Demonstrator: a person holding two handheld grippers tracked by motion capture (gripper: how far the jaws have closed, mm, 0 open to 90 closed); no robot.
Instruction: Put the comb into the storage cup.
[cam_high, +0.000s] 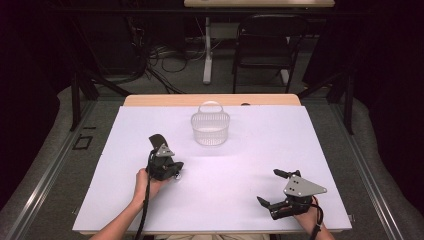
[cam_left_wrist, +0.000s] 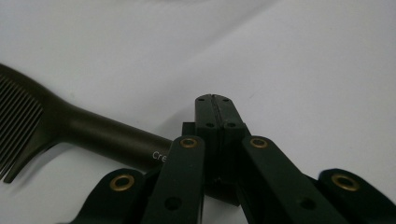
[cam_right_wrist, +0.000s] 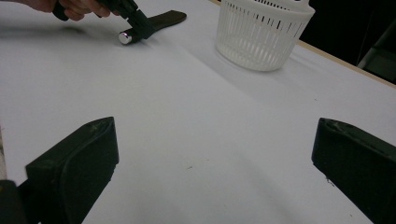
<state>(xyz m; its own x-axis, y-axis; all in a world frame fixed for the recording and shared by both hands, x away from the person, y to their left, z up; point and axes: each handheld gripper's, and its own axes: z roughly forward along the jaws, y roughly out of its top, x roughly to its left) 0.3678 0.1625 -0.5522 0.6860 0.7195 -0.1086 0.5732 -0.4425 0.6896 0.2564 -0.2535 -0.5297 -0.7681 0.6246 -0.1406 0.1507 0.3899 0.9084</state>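
The left gripper (cam_high: 159, 150) holds a dark comb (cam_left_wrist: 70, 128) by its handle; the jaws are fully closed, and in the left gripper view the handle passes under the closed tips, with the toothed head extending to the left edge of the frame. In the high view the comb (cam_high: 156, 140) appears just left of centre, its long axis running up the frame and slightly left, the head leading toward the far edge of the table (cam_high: 250, 165).

The white basket (cam_high: 210, 128) stands up and to the right of the comb, near but apart from it. Judged from this layout, the coming move is a carry up-right across the frame to the basket rim.

The left hand (cam_high: 145, 185) is the nearer one; its forearm enters from the bottom edge and angles upward.

The right gripper (cam_high: 277, 187) rests low at the lower right of the high view, jaws spread wide and empty, well apart from the basket (cam_right_wrist: 261, 35).
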